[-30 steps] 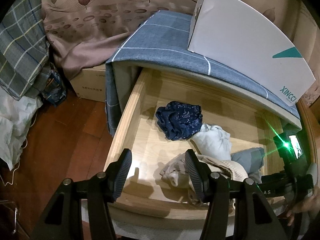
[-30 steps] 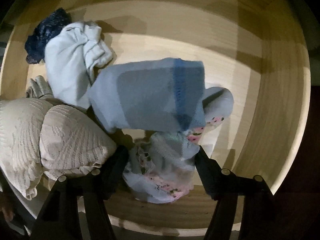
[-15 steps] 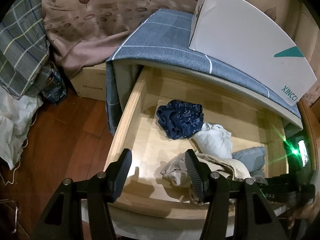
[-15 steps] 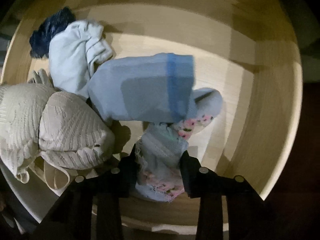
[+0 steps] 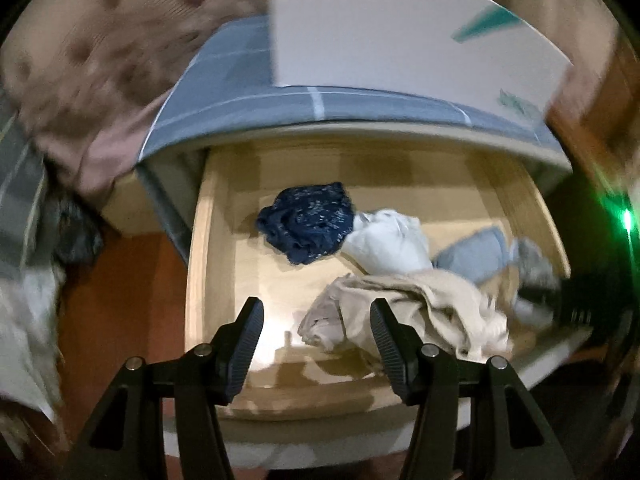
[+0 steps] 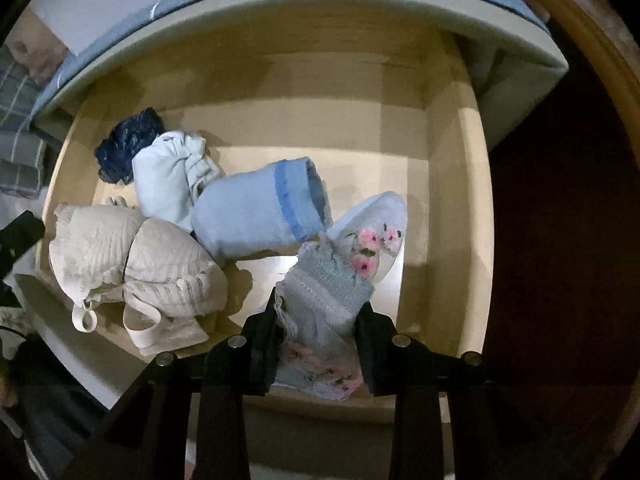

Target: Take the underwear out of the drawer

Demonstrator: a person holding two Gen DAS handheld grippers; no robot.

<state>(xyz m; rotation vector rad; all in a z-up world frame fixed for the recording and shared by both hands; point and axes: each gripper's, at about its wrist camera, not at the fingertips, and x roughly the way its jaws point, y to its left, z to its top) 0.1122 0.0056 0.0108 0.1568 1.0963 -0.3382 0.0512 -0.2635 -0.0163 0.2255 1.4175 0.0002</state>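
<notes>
the right gripper [image 6: 318, 320] is clamped on a pale floral underwear piece [image 6: 340, 276] at the drawer's [image 6: 444, 184] front edge, near its right front corner. the garment's long axis runs from the jaws up and away toward the drawer's right wall, its flowered end standing clear beyond the fingertips. it lies just beside the light blue folded piece [image 6: 260, 212], whose banded end sits close against it; whether the two touch cannot be told. the way out of the drawer is straight up past the front edge, and this hand is the nearer one by far.

the left gripper [image 5: 316, 328] hangs open and empty over the front edge toward the left, its right finger overlapping the cream bra [image 5: 404, 304] in view. contact there cannot be judged. the navy piece [image 5: 308, 226] and white piece [image 5: 388, 244] lie toward the drawer's middle.

the left view is smeared by motion. the floral garment's lower end is hidden behind the right jaws, and the drawer's back runs under the grey bedding [image 5: 248, 92].
</notes>
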